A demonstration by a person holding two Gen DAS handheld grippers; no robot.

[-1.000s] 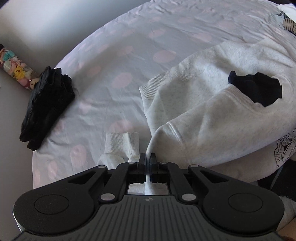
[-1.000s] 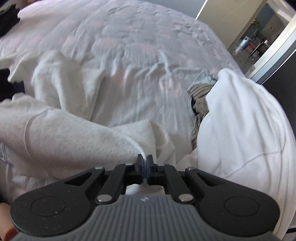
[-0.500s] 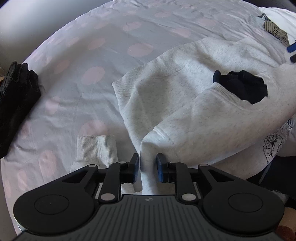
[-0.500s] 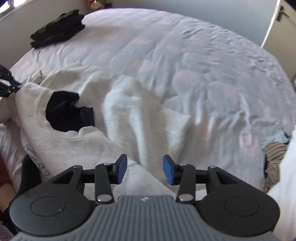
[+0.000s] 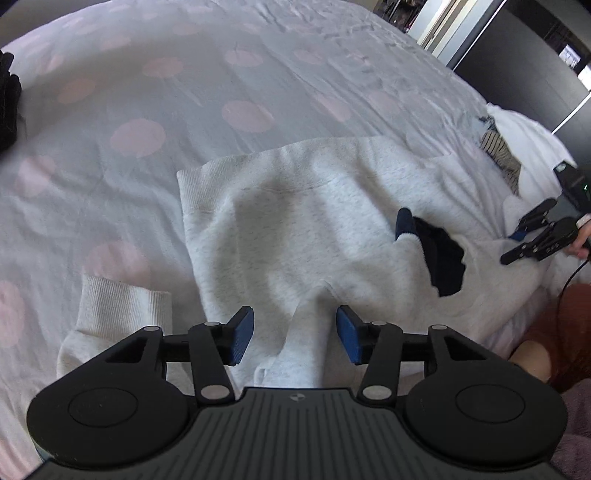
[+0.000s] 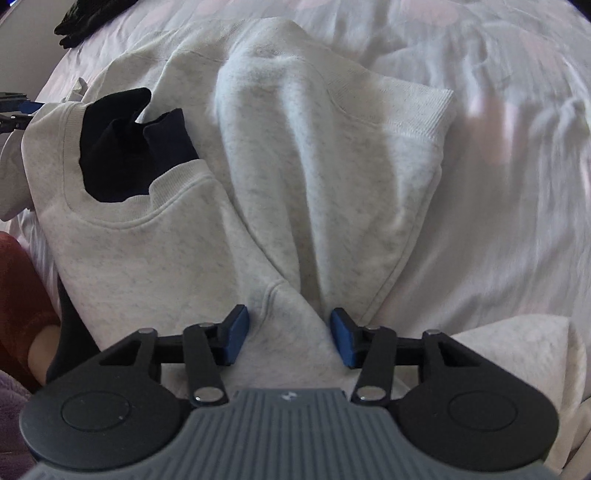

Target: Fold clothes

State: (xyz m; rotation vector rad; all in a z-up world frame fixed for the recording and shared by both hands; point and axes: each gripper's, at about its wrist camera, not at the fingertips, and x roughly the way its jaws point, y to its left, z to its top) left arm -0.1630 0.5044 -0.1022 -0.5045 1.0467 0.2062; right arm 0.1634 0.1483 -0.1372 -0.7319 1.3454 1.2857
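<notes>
A light grey sweatshirt [image 5: 314, 221] is spread on a bed [image 5: 240, 74] covered by a pale sheet with pink dots. Its ribbed hem [image 5: 188, 195] is turned towards the far side, and a ribbed cuff [image 5: 122, 306] is seen lying on the sheet at the near left. A dark garment [image 6: 125, 155] is visible inside the sweatshirt's collar [image 6: 110, 218].

The left hand-held gripper [image 5: 294, 338] is pointed steeply down over a raised ridge of the grey fabric; its jaws are opening, the fabric is seen between the blue pads, and no pressing of the pads on it is seen. The right hand-held gripper [image 6: 288, 338] is held over the shoulder area, where a fold of the sweatshirt rises between its pads; its jaws are closing slightly, the right pad is at the edge of the fold and a gap is left at the other.

A pile of black clothing [image 6: 88, 18] is seen at the far edge of the bed, well apart from the sweatshirt.
</notes>
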